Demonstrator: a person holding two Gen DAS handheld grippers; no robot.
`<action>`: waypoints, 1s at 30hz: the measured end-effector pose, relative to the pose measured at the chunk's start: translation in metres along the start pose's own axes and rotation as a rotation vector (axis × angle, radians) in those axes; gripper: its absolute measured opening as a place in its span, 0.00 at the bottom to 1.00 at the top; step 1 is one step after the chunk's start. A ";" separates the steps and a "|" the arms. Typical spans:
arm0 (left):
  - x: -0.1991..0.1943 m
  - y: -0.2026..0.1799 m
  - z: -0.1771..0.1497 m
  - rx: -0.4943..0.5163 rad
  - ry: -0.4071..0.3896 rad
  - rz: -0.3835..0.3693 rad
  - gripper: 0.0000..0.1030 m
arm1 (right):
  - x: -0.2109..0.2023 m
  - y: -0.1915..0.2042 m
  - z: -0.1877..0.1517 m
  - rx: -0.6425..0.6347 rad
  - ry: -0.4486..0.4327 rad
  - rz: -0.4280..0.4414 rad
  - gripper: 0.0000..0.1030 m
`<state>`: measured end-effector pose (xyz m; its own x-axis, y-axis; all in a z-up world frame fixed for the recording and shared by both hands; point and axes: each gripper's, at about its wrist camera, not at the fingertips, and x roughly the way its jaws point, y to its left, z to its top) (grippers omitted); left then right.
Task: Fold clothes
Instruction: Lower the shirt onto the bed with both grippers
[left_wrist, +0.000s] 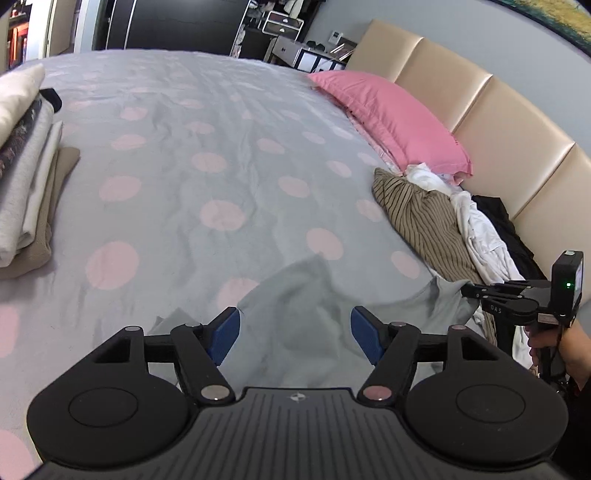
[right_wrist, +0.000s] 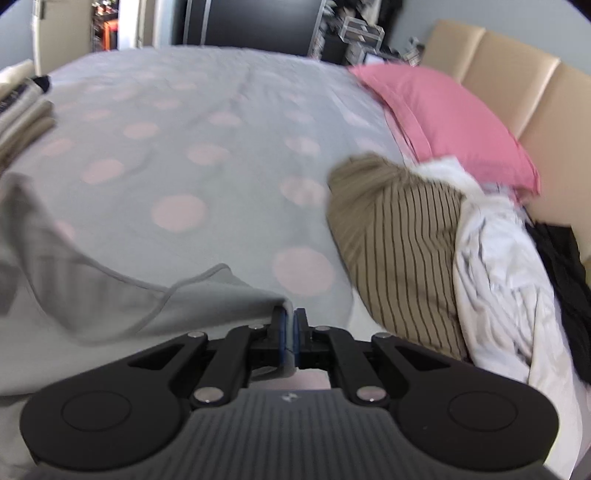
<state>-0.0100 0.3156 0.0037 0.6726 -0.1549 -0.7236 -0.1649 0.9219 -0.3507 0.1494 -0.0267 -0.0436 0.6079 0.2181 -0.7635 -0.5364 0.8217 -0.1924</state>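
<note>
A light grey garment (left_wrist: 295, 317) lies rumpled on the spotted bedspread (left_wrist: 207, 155) in front of me. My left gripper (left_wrist: 294, 328) is open just above it, its blue pads either side of the cloth, holding nothing. My right gripper (right_wrist: 291, 325) is shut on an edge of the grey garment (right_wrist: 110, 295) and lifts it off the bed. It also shows in the left wrist view (left_wrist: 476, 291) at the right, pinching the garment's far corner. A pile of unfolded clothes lies by the headboard: a striped tan piece (right_wrist: 402, 243), a white one (right_wrist: 495, 280), a black one (right_wrist: 561, 266).
A stack of folded clothes (left_wrist: 26, 177) sits at the left of the bed. A pink pillow (left_wrist: 395, 118) leans on the beige padded headboard (left_wrist: 517, 122). Dark wardrobes and shelves stand beyond the bed's far edge.
</note>
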 end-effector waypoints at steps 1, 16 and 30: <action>0.005 0.005 0.000 -0.011 0.013 0.011 0.63 | 0.006 -0.002 -0.003 0.005 0.020 0.000 0.05; 0.087 0.026 -0.014 0.005 0.155 0.049 0.63 | 0.035 -0.007 -0.013 0.029 0.141 0.066 0.05; 0.101 0.034 -0.030 -0.046 0.109 0.113 0.06 | 0.039 -0.022 -0.012 0.139 0.129 0.131 0.39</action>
<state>0.0308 0.3207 -0.0988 0.5659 -0.0912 -0.8194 -0.2693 0.9189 -0.2882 0.1773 -0.0426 -0.0767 0.4538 0.2655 -0.8506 -0.5141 0.8577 -0.0065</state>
